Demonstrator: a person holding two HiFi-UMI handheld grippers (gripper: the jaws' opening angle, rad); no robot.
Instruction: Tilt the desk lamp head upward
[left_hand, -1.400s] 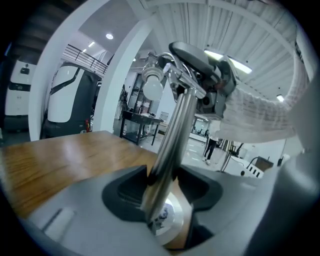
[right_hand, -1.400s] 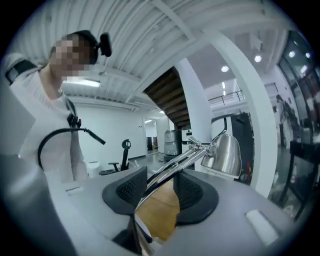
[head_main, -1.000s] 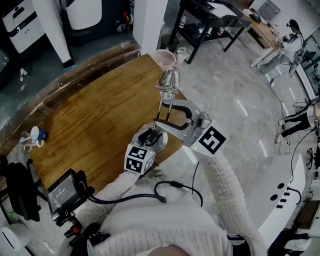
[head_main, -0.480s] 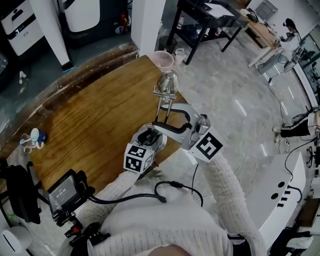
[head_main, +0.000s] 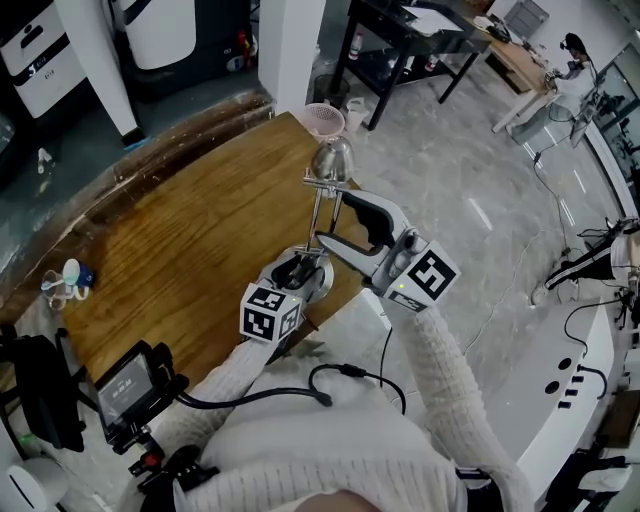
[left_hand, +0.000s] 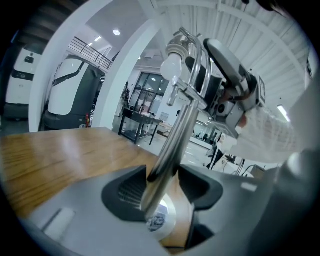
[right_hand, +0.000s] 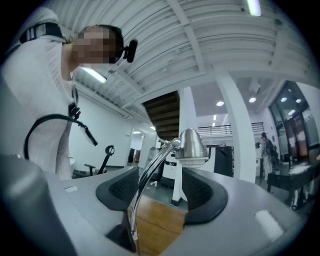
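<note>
The chrome desk lamp (head_main: 330, 160) stands near the right edge of the wooden table (head_main: 180, 250). Its thin stem (head_main: 319, 215) rises from a round base (head_main: 318, 285). My left gripper (head_main: 303, 272) is low on the stem, and in the left gripper view (left_hand: 165, 172) it is shut on the stem (left_hand: 172, 140). My right gripper (head_main: 332, 218) is higher up and its jaws have just been opening. In the right gripper view (right_hand: 160, 192) the stem (right_hand: 145, 185) passes between the wide jaws, touching neither pad. The lamp head (right_hand: 192, 145) sits beyond them.
A pink mesh basket (head_main: 324, 118) stands at the table's far corner, just behind the lamp. Small items (head_main: 62, 278) lie at the table's left end. A black camera rig (head_main: 130, 385) with a cable sits near my body. The table edge runs just right of the lamp base.
The right gripper's jaws have spread wide off the lamp stem, and that gripper has rolled and lifted slightly. The left gripper has stayed at the base of the stem.
</note>
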